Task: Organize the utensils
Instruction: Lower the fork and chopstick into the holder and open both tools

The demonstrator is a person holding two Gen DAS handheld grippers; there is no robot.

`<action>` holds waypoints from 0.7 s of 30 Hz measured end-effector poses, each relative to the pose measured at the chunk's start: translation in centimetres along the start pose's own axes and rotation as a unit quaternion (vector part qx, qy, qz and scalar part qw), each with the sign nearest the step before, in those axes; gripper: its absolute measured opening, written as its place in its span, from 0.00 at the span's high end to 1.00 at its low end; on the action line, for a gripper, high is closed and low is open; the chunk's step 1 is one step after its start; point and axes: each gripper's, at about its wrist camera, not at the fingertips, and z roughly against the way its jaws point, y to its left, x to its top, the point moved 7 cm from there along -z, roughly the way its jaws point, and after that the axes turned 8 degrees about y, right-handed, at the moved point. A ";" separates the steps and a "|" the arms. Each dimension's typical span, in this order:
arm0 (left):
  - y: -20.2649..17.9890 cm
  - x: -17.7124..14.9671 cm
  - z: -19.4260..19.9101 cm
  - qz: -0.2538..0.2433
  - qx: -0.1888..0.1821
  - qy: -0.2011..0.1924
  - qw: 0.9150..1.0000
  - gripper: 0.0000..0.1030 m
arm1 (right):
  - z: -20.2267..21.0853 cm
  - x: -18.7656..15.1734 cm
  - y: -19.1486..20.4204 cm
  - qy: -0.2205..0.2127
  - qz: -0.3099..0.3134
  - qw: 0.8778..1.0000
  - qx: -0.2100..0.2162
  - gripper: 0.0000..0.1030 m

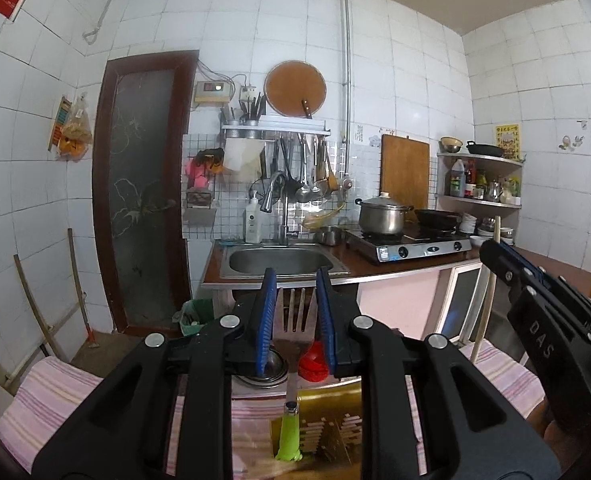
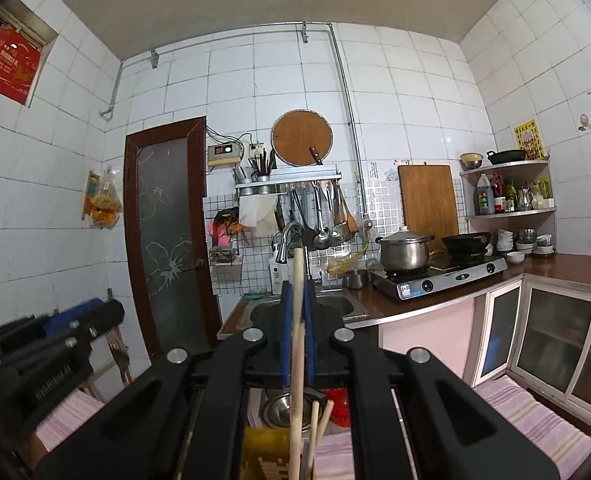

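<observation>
My left gripper (image 1: 295,271) is shut on a metal slotted spatula (image 1: 294,312), whose head stands upright between the blue pads. Its green handle (image 1: 288,436) hangs down in front of a gold box (image 1: 331,420). My right gripper (image 2: 297,285) is shut on a long pale wooden stick (image 2: 296,340) that stands upright and reaches above the fingertips. Two more wooden sticks (image 2: 320,420) lean in the gold box (image 2: 261,456) below. In the left wrist view the right gripper (image 1: 492,249) is at the right with its stick (image 1: 487,300). The left gripper (image 2: 95,314) shows blurred at the left of the right wrist view.
Ahead are a steel sink (image 1: 283,260), a wall rack with hanging ladles (image 1: 307,176), and a gas stove (image 1: 407,246) with a lidded pot (image 1: 381,214) and a wok (image 1: 437,218). Steel bowls (image 1: 273,366) and a red object (image 1: 313,362) lie below. Pink striped cloth (image 1: 51,396) covers the near surface.
</observation>
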 end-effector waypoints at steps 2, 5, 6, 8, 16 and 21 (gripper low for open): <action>0.0 -0.2 -1.6 -0.004 0.003 -0.002 1.000 0.81 | -1.7 -0.6 0.0 -0.001 -0.001 1.000 -0.004 0.94; -0.3 -1.4 -3.8 -0.010 0.006 -0.001 1.000 0.86 | -4.1 -2.0 -0.2 0.004 -0.007 1.000 -0.001 0.95; -0.2 -1.8 -4.3 -0.009 0.007 -0.001 1.000 0.86 | -4.7 -2.7 -0.2 0.006 -0.004 1.000 -0.003 0.95; -0.2 -2.4 -5.0 -0.008 0.004 0.001 1.000 0.86 | -5.8 -4.1 -0.1 0.012 0.005 1.000 -0.009 0.95; 2.6 -4.6 -4.9 0.013 0.018 0.030 0.999 0.85 | -7.1 -8.7 -0.7 0.072 0.011 0.997 -0.004 0.93; 5.1 -5.4 -0.2 0.024 0.046 0.036 0.998 0.38 | -5.6 -9.5 -1.3 0.121 0.015 0.992 -0.015 0.52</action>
